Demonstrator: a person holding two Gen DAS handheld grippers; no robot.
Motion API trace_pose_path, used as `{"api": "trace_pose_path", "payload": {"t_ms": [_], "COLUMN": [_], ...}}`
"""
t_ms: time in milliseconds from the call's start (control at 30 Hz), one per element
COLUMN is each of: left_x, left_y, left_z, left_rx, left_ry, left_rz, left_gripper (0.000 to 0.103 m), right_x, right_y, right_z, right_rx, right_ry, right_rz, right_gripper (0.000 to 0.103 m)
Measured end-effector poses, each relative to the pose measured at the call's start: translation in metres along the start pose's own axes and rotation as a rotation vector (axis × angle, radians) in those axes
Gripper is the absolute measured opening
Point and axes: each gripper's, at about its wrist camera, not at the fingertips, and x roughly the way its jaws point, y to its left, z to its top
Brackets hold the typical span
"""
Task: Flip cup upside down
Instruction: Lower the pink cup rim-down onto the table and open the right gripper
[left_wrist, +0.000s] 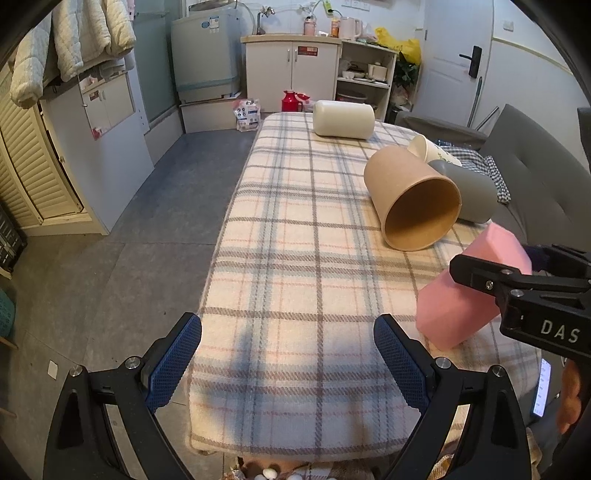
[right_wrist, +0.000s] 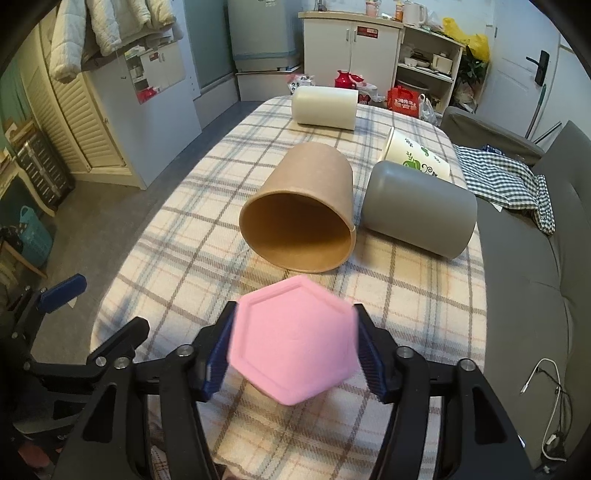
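One pink cup (right_wrist: 293, 341), six-sided, sits clamped between the blue pads (right_wrist: 218, 363) of the right gripper (right_wrist: 293, 350), lifted at a tilt over the near end of the plaid cloth (left_wrist: 295, 258). Its flat hexagonal end faces the right wrist camera; from the left it shows as a slanted pink block. Finishing the turn well likely means rolling the wrist until the mouth faces down, lowering until the rim meets the cloth evenly, then easing the jaws apart only once the cup stands by itself.

Beyond the pink cup lies a brown cup (right_wrist: 306, 218) on its side, mouth toward the cameras; right of that a grey cup (right_wrist: 421, 208), behind which a printed white cup (right_wrist: 417, 155) pokes out, and farthest off a cream cup (right_wrist: 325, 107), all toppled. Left of the pink cup, the left gripper (left_wrist: 288, 360) hovers with jaws wide and nothing between them.

Which end of the pink cup is open cannot be told; motion blur softens its edges, and the right gripper covers part of its flank in the left view.
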Motion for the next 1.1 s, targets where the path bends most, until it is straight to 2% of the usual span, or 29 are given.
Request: {"api": "trace_pose_path", "payload": {"t_ms": [400, 500, 700, 800, 900, 967, 1000, 1033, 1100], "left_x": [-0.035, -0.051, -0.081, -0.091, -0.097, -0.099, -0.099, -0.1, -0.103], "left_y": [-0.012, -0.018, -0.027, -0.032, -0.037, -0.041, -0.043, -0.044, -0.047], "left_z": [0.007, 0.009, 0.01, 0.003, -0.008, -0.015, -0.018, -0.019, -0.024], "left_rx": [0.018, 0.024, 0.029, 0.031, 0.039, 0.052, 0.058, 0.061, 0.067], "left_ry": [-0.067, -0.127, -0.236, -0.293, -0.334, -0.354, -0.358, -0.361, -0.383], "left_rz": [0.015, 0.046, 0.04, 0.018, -0.021, -0.024, -0.019, -0.015, -0.018], "left_gripper": [0.097, 0.097, 0.097, 0.097, 0.097, 0.097, 0.102, 0.103, 0.103], "right_x": [-0.052, -0.071, -0.106, -0.116, -0.119, -0.118, -0.116, -0.113, -0.108], "right_y": [-0.01, -0.017, -0.032, -0.036, -0.038, -0.039, -0.038, -0.036, -0.035], "right_z": [0.005, 0.002, -0.022, -0.044, -0.064, -0.075, -0.079, -0.082, -0.088], "right_rx": [0.039, 0.059, 0.109, 0.15, 0.183, 0.187, 0.183, 0.177, 0.173], "right_ry": [-0.137, -0.186, -0.303, -0.37, -0.406, -0.404, -0.397, -0.382, -0.357], "right_rz": [-0.003, -0.005, -0.031, -0.056, -0.085, -0.101, -0.11, -0.119, -0.121], "right_gripper": [0.067, 0.067, 0.067, 0.077, 0.091, 0.096, 0.098, 0.103, 0.103]}}
